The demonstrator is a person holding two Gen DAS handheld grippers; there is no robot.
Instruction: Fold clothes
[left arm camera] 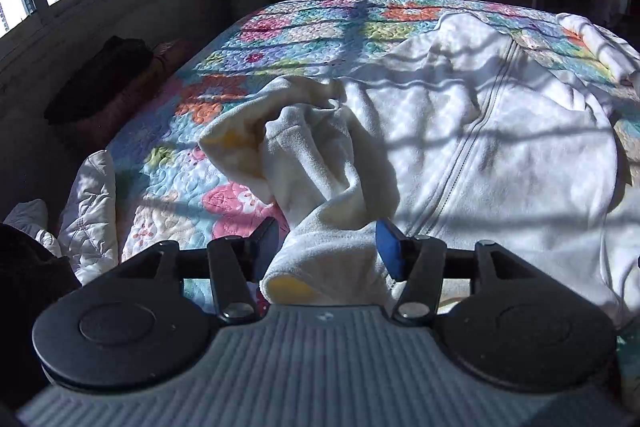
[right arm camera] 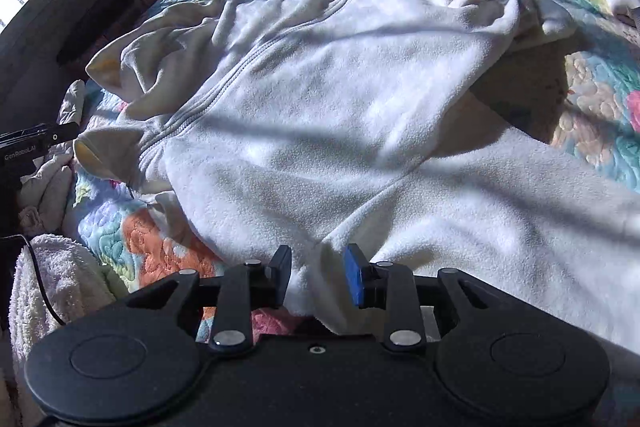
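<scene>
Left tool [left arm camera: 327,243] half open, a sleeve [left arm camera: 320,195] of the white fleece [left arm camera: 500,147] lying loose in the gap; no pad seen pressing the cloth, though the far side of the fabric runs close to the blue pad. Right tool [right arm camera: 318,269] likewise part open, a ridge of fleece [right arm camera: 360,107] rising between the fingers, untouched by either pad as far as can be told. Nothing gripped, then, by either tool. Fleece spread front-up on the bed [left arm camera: 248,39], zip [left arm camera: 472,131] closed and running up the middle, over a flowered quilt. Task judged early: body laid out roughly flat but rumpled, no clean fold visible. One sleeve bunched and drawn in toward the chest on the window side, cuff [right arm camera: 90,151] hanging open; the other sleeve trailing off toward the far corner, still unfolded. Lower part of the garment creased and humped near the right tool. Left to do, by this reading: smooth the body, bring both sleeves across, fold bottom to top. Other pale clothes [right arm camera: 52,267] heaped at the bed's near edge, apparently awaiting their turn.
</scene>
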